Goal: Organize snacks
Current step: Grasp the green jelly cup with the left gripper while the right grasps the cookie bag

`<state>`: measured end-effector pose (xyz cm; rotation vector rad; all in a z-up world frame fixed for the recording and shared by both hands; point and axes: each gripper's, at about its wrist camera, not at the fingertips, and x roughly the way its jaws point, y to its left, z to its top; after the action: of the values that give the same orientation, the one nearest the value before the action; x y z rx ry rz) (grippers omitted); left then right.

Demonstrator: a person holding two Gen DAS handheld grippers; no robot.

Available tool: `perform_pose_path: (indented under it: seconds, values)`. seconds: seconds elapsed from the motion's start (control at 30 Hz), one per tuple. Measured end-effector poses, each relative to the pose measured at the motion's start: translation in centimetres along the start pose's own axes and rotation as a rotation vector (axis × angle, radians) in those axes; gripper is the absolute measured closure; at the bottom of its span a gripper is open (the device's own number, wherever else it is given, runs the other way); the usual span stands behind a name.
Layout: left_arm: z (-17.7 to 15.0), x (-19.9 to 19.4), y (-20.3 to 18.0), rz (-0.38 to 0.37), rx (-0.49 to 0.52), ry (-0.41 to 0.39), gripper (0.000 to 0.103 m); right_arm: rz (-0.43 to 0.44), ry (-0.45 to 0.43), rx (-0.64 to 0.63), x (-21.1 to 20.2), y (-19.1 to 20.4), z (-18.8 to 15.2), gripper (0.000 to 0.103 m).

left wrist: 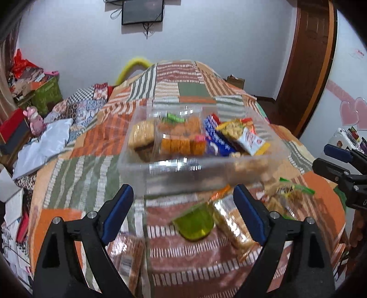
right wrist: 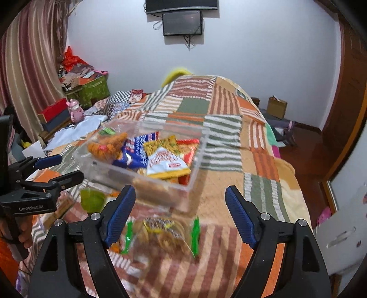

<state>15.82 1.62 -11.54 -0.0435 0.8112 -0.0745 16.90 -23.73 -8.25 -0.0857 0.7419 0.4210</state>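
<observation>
Left gripper is seen with jaws spread wide, nothing clamped; a green cup and a clear cracker pack lie on the quilt between and just beyond the blue pads. Right gripper is likewise held apart and empty, with a green-edged biscuit bag lying blurred on the quilt between its fingers. Just past both grippers a clear box is set on the patchwork quilt, its near wall close to the fingertips but not touched. Inside the box, square crackers are noted at the left, orange snacks in the middle, a blue packet and a yellow-and-white packet at the right. Farther off, a pink figurine and a green bin are seen at the left, and a dark screen is mounted on the far wall.
</observation>
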Motion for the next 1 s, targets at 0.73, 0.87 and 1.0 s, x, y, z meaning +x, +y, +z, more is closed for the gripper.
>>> perform_pose_path:
  seconds: [0.73,0.87,1.0]
  values:
    - [-3.1,5.7,0.1,-0.009,-0.040,0.126,0.014,0.099,0.178,0.070,4.1,0.5,-4.3,0.025]
    - [-3.2,6.5,0.2,-0.029,-0.054,0.143,0.027,0.114,0.197,0.055,5.2,1.2,-4.3,0.025]
    - [-3.4,7.1,0.5,-0.066,-0.074,0.158,0.038,0.117,0.200,0.042,5.8,1.6,-4.2,0.022]
